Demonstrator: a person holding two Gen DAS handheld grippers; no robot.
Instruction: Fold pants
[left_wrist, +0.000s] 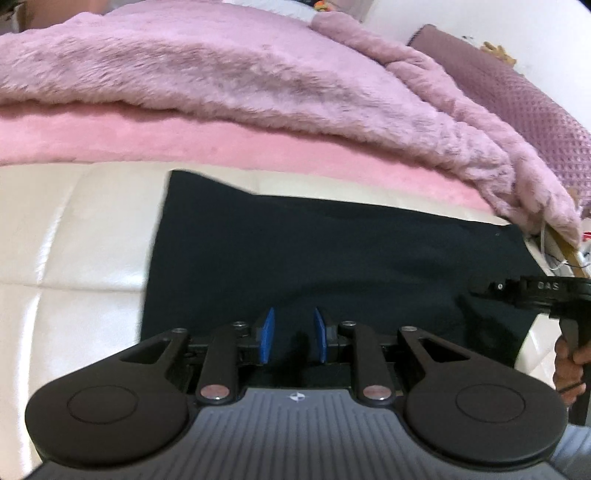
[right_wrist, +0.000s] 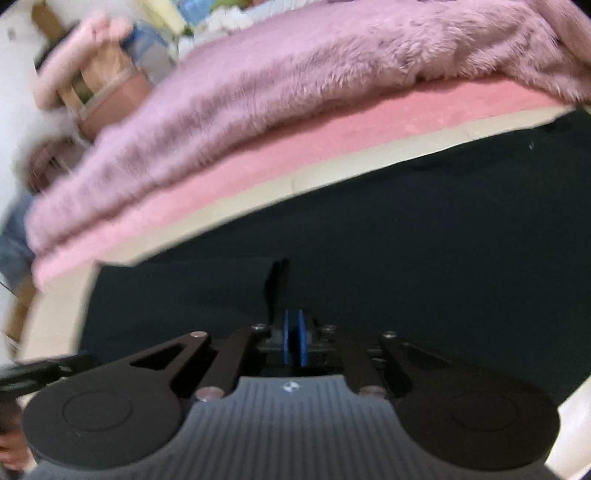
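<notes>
The dark navy pants (left_wrist: 332, 258) lie flat on a cream quilted bed surface (left_wrist: 66, 258). My left gripper (left_wrist: 293, 332) hovers over the pants' near edge with its blue pads apart and nothing between them. The pants fill the lower half of the right wrist view (right_wrist: 369, 240). My right gripper (right_wrist: 293, 341) is over the pants with its blue pads nearly together; a thin upright fold of dark fabric (right_wrist: 277, 288) rises just ahead of them. The right gripper also shows at the right edge of the left wrist view (left_wrist: 532, 291).
A fluffy lilac blanket (left_wrist: 240, 70) over a pink blanket (left_wrist: 184, 144) lies along the far side of the pants. A mauve waffle pillow (left_wrist: 517, 92) sits at the far right. Bags and clutter (right_wrist: 99, 85) stand beyond the bed's left end.
</notes>
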